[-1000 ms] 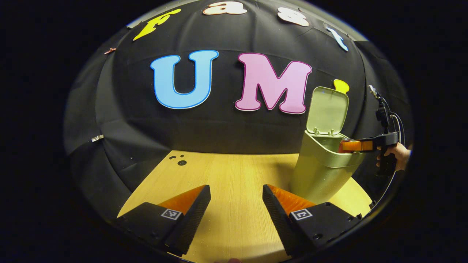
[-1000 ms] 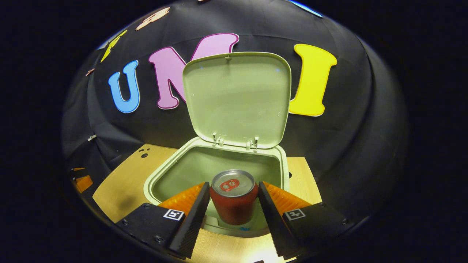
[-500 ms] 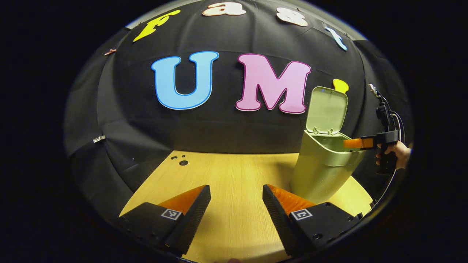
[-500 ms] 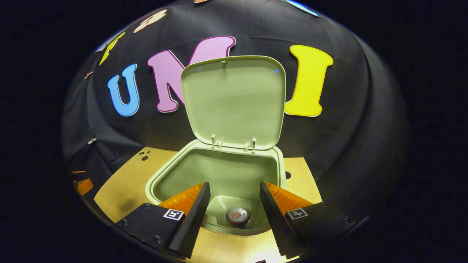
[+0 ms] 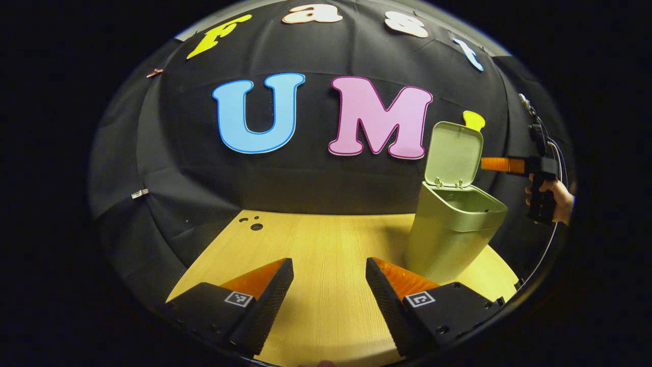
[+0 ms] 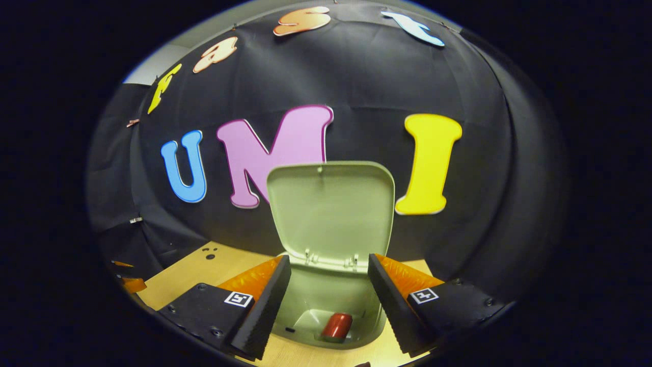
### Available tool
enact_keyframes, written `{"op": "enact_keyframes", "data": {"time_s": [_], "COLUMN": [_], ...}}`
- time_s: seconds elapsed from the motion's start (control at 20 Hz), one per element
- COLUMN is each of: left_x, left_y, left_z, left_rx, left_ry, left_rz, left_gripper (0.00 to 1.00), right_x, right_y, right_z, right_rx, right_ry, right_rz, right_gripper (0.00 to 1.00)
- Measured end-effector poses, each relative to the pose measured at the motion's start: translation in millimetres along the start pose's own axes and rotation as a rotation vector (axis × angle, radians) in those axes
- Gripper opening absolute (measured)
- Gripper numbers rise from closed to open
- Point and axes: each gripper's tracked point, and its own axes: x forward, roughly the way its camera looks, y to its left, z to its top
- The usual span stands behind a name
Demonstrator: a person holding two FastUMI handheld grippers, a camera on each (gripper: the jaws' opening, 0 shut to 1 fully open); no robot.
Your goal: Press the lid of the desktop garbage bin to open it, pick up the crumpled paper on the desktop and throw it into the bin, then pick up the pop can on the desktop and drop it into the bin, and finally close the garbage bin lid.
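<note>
The pale green bin [image 5: 451, 234] stands on the wooden table at the right, its lid [image 5: 455, 153] tilted up and back. In the right gripper view the lid [image 6: 331, 214] faces me and a red pop can [image 6: 336, 327] lies on the bin's floor. My right gripper [image 6: 329, 300] is open and empty, raised above the bin's mouth; in the left gripper view the right gripper [image 5: 501, 164] hangs level with the lid, held by a hand [image 5: 558, 196]. My left gripper [image 5: 329, 300] is open over the table, left of the bin. No crumpled paper can be made out.
The wooden table [image 5: 316, 239] reaches to the black cloth wall behind. Small dark holes [image 5: 252, 223] mark its far left part. The bin stands near the table's right edge.
The right gripper let go of the can, which fell to the bin's floor. That gripper then rose from the bin's rim to lid height. The left gripper stayed put.
</note>
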Motion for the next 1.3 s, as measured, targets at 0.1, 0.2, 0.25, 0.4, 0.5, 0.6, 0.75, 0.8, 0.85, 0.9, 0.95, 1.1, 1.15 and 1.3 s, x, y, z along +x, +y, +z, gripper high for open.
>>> {"op": "enact_keyframes", "data": {"time_s": [0.1,0.2,0.25,0.4,0.5,0.6,0.75,0.8,0.85,0.9,0.95,1.1,1.15,1.3], "left_x": [-2,-3,-4,-7,-8,-10,-16,-17,-18,-19,-20,-21,-21,-16], "left_y": [-1,-1,0,2,3,5,10,11,13,15,16,18,18,15], "left_z": [0,1,1,0,0,-1,-1,-2,-3,-3,-4,-4,-4,-5], "left_rx": [0.0,0.001,0.0,-0.007,-0.009,-0.012,-0.014,-0.013,-0.012,-0.012,-0.013,-0.014,-0.011,-0.015], "left_ry": [-0.002,-0.004,-0.005,-0.006,-0.007,-0.008,-0.008,-0.007,-0.005,-0.003,-0.001,0.003,0.003,0.007], "left_rz": [0.001,0.002,0.004,0.01,0.017,0.026,0.043,0.049,0.056,0.064,0.07,0.081,0.083,0.075], "left_gripper": [0.93,0.97,0.93,0.93,0.93,0.97,0.93,0.93,0.93,0.93,0.93,0.93,0.97,0.96], "right_x": [5,11,13,23,35,43,56,59,63,66,69,77,77,68], "right_y": [0,0,0,-1,-9,-12,-19,-22,-23,-25,-27,-29,-29,-25], "right_z": [18,38,50,85,99,103,105,108,110,112,113,105,105,95], "right_rx": [0.001,0.013,0.019,0.026,0.035,0.068,0.104,0.105,0.106,0.107,0.108,0.114,0.101,0.012], "right_ry": [-0.032,-0.069,-0.09,-0.166,-0.194,-0.204,-0.223,-0.238,-0.254,-0.267,-0.274,-0.251,-0.257,-0.231], "right_rz": [0.004,0.004,0.0,-0.008,-0.009,-0.018,-0.031,-0.037,-0.042,-0.047,-0.053,-0.063,-0.06,-0.057], "right_gripper": [0.95,0.96,0.95,0.95,0.95,0.95,0.95,0.95,0.95,0.95,0.95,0.95,0.96,0.96]}}
